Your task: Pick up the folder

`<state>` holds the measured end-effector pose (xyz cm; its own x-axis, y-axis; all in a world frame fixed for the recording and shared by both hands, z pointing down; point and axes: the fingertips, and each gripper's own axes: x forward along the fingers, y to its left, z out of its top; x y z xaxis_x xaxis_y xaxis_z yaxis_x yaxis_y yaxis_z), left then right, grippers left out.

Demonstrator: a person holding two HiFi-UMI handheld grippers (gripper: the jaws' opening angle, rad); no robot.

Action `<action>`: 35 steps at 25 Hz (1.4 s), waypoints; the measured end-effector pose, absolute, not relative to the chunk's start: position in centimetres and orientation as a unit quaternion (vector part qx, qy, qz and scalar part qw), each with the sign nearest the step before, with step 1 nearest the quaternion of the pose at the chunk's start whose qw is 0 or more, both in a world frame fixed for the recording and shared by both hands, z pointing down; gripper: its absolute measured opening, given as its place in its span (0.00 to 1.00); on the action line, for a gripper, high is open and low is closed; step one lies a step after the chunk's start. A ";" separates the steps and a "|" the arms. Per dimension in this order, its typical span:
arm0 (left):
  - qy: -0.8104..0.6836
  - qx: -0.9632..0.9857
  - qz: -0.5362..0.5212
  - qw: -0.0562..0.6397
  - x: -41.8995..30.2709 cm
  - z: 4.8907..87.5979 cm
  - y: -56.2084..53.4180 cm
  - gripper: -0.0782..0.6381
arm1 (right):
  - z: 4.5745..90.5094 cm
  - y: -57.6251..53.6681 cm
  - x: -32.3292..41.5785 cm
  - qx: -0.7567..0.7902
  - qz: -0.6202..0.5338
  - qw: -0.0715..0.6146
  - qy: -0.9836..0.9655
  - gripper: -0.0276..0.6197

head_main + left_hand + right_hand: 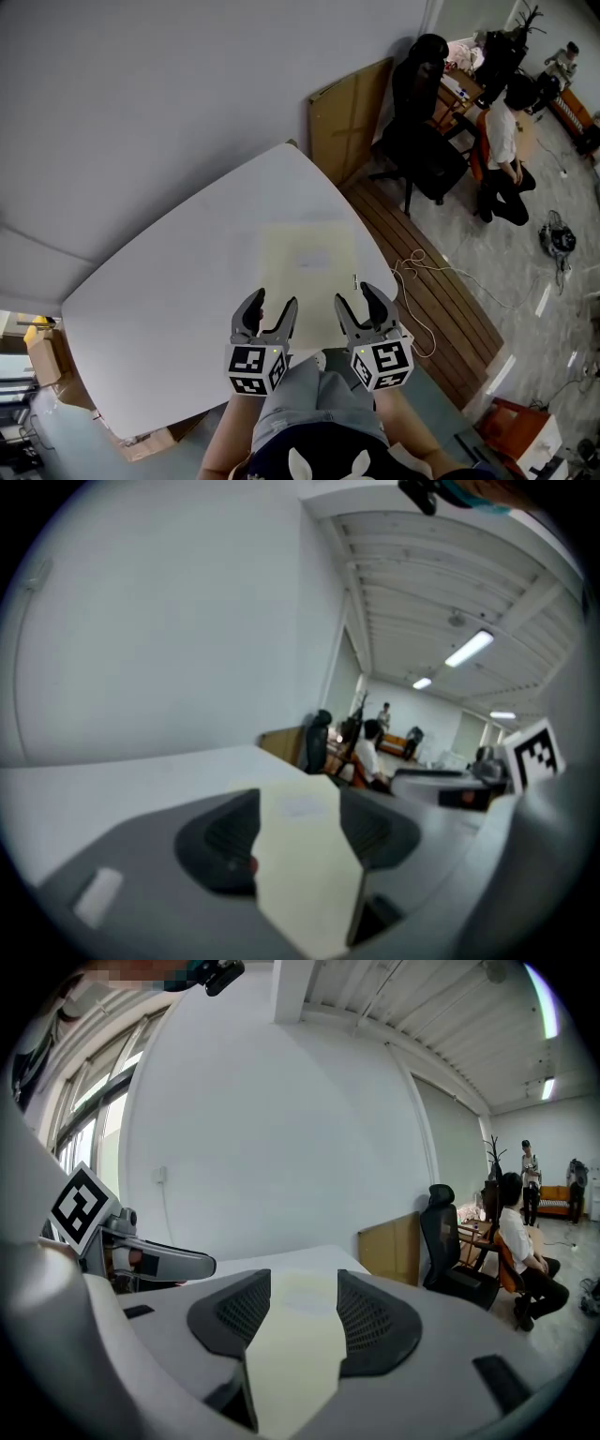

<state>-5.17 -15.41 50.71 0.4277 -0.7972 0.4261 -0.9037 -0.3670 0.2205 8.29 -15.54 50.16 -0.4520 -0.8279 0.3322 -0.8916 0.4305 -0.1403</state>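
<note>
Quick rundown from my remote seat: the white bench (141, 291) sits against a plain wall. Past its far corner a brown board (349, 117) leans upright, with a black office chair (422, 131) just beside it. A person (502, 155) in a white top sits further back. A white cable (410, 265) trails over the wooden floor slats (441, 305). The stuff at lower left looks like cardboard boxes (42, 352), I think.

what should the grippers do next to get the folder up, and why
Probably ease both grippers down and forward onto the near edge of the folder, then close. It lies flat on the white table, and the left gripper and right gripper stand open side by side at that edge, the folder showing between their jaws but not pinched yet.
</note>
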 end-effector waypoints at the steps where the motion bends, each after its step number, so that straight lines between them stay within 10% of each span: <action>1: -0.518 0.818 0.123 0.219 -5.2 51.0 -15.5 0.46 | 50.5 -15.6 8.3 0.513 0.153 0.110 -0.838 0.34; 35: -0.492 0.794 0.169 0.315 -7.9 59.9 -20.0 0.58 | 60.2 -19.5 10.1 0.528 0.296 0.144 -0.783 0.46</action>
<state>-7.87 -19.98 59.93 0.4582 -0.6749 0.5785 -0.8879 -0.3163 0.3341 10.06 -19.50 60.22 -0.4004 -0.7418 0.5380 -0.9121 0.2660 -0.3121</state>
